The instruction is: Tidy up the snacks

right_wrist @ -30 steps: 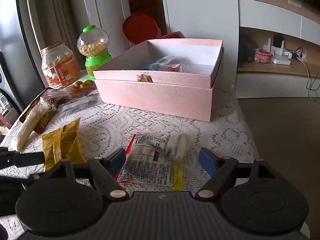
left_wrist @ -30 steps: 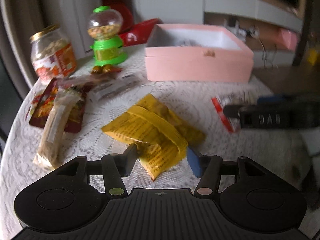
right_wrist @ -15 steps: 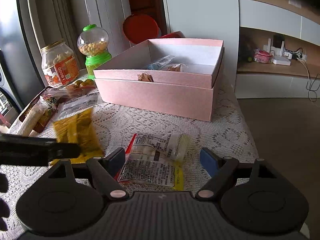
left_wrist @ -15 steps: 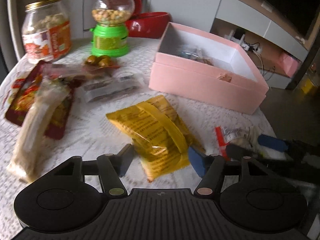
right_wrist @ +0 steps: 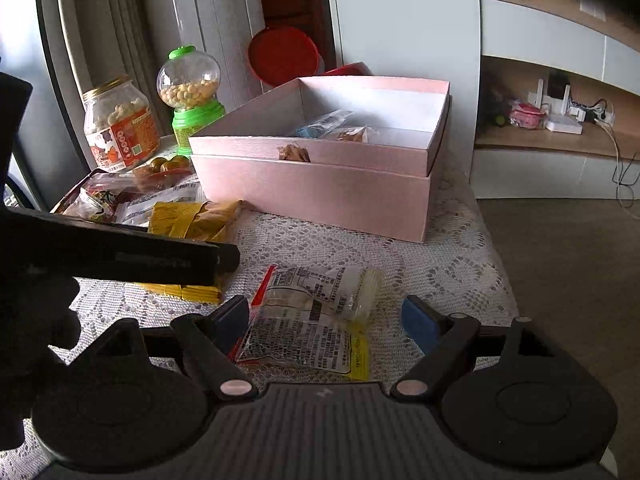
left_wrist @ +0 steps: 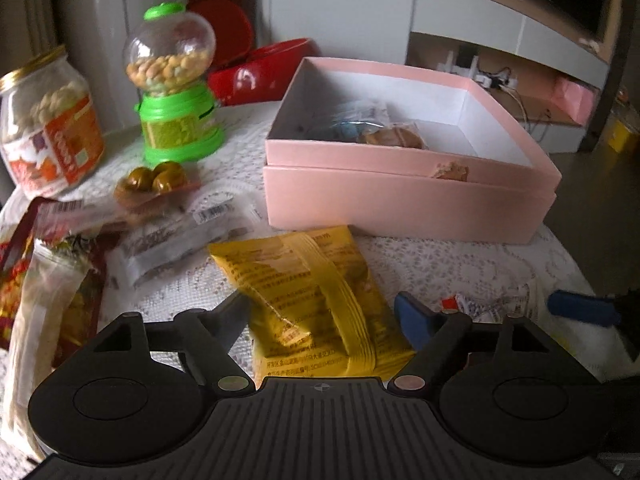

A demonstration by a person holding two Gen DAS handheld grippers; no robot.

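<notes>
An open pink box point(left_wrist: 400, 200) stands on the lace-covered table and holds a few wrapped snacks. A yellow snack packet point(left_wrist: 312, 288) lies just in front of it, between the jaws of my left gripper point(left_wrist: 324, 312). Those jaws are opening and the pads stand off the packet. In the right wrist view a clear packet with red and yellow edges point(right_wrist: 316, 316) lies flat between the jaws of my right gripper point(right_wrist: 326, 318). These jaws are opening a little and do not press on it. The pink box point(right_wrist: 320, 196) is straight ahead of it.
At the left are a glass jar point(left_wrist: 48, 128), a green candy dispenser point(left_wrist: 172, 92), a small bag of round sweets point(left_wrist: 156, 180) and several flat snack packets point(left_wrist: 52, 280). A red bowl point(left_wrist: 264, 68) sits behind. The table edge and floor point(right_wrist: 560, 280) lie to the right.
My left gripper has moved toward the pink box with the yellow packet, and its jaws have spread wide. The right gripper has stayed over the clear packet, its jaws slightly wider.
</notes>
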